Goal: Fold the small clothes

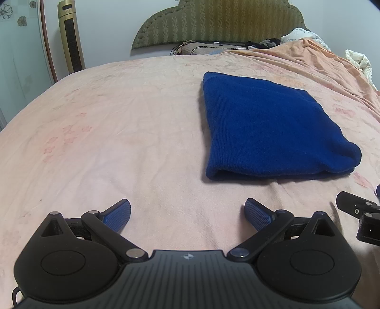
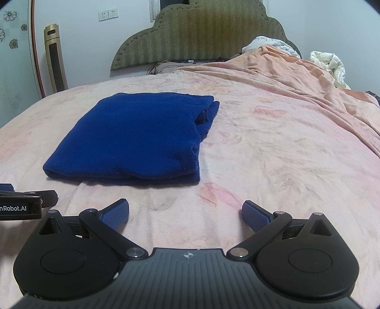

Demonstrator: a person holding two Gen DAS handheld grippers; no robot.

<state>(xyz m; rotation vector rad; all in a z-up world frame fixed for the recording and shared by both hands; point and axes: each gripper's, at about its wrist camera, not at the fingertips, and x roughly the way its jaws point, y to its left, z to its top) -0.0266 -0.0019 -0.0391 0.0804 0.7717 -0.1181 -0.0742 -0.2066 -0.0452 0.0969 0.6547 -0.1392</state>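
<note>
One folded blue garment (image 1: pixel 270 126) lies on the bed (image 1: pixel 118 118), ahead of two wide-spread, empty claws: left claw (image 1: pixel 187 215), right claw (image 2: pixel 185 214).

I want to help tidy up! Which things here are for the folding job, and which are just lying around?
For the job: blue folded garment; left gripper; right gripper; pink bedsheet.

Just lying about: gold tower fan; white bundle; green headboard; wall sockets.

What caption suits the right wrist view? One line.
Open right tongs hover over the bed, short of a folded blue garment.
</note>
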